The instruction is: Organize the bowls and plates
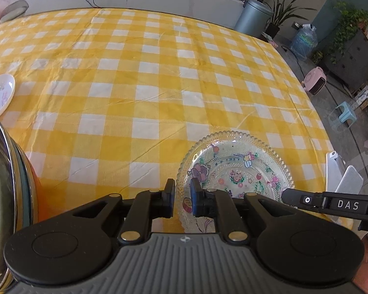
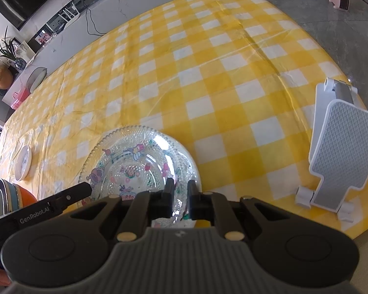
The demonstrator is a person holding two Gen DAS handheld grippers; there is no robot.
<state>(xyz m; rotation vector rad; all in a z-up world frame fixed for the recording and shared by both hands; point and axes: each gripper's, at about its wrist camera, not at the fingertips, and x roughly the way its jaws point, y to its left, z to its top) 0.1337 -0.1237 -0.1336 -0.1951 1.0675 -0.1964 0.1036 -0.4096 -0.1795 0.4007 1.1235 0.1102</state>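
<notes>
Left wrist view: my left gripper (image 1: pixel 182 199) clamps the near-left rim of the glass plate (image 1: pixel 235 171), a finger on each side of its beaded edge. My right gripper (image 2: pixel 179 201) bites the same plate (image 2: pixel 139 161) at its near-right rim. That plate lies on the yellow checked tablecloth (image 1: pixel 159 78), near the edge. Stacked bowls (image 1: pixel 2 196) sit at near left, a small white plate (image 1: pixel 0 93) farther left, and a white stand (image 2: pixel 341 152) lies to the right.

The glass plate (image 1: pixel 235 169) is clear, glossy and beaded along its rim, lying on the creased yellow-check tablecloth (image 1: pixel 144 78), which has a slight sheen. Left of the glass plate, the stacked bowls (image 1: pixel 2 196) look shiny and metal-rimmed.
</notes>
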